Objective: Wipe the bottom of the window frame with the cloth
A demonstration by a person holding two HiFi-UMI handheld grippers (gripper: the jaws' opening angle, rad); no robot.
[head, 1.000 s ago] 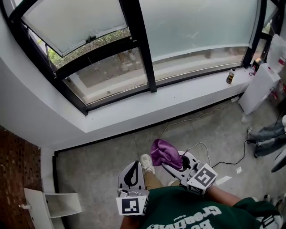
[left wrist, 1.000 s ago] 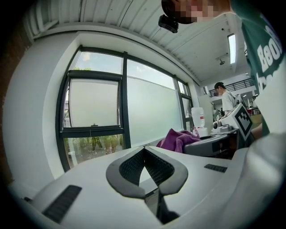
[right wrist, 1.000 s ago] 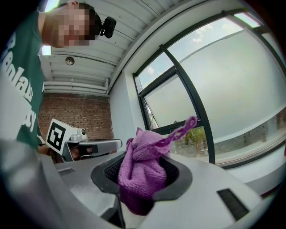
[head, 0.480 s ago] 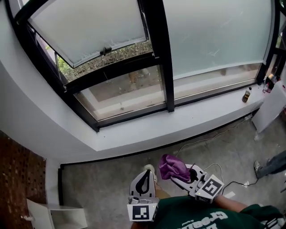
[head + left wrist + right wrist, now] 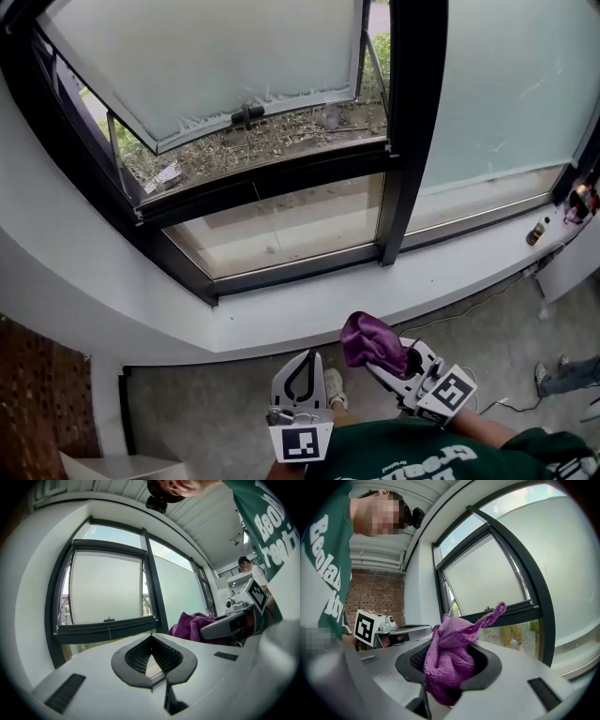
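A purple cloth (image 5: 371, 340) is bunched in my right gripper (image 5: 382, 358), which is shut on it low in the head view, above the floor and short of the white sill (image 5: 309, 305). In the right gripper view the cloth (image 5: 451, 660) fills the jaws. My left gripper (image 5: 300, 370) is beside it on the left, shut and holding nothing; its closed tips (image 5: 151, 649) point at the window. The black bottom rail of the window frame (image 5: 295, 270) runs above the sill. The upper sash (image 5: 216, 66) is tilted open outward.
A thick black mullion (image 5: 410, 131) splits the window. A small dark bottle (image 5: 536, 232) stands on the sill at far right. A white cable (image 5: 487, 292) lies on the concrete floor. A brick wall (image 5: 37, 394) and a white box (image 5: 122, 466) are at lower left.
The view has moved closer to the window and leftward. Both grippers have come forward toward the sill, the right one still holding the cloth.
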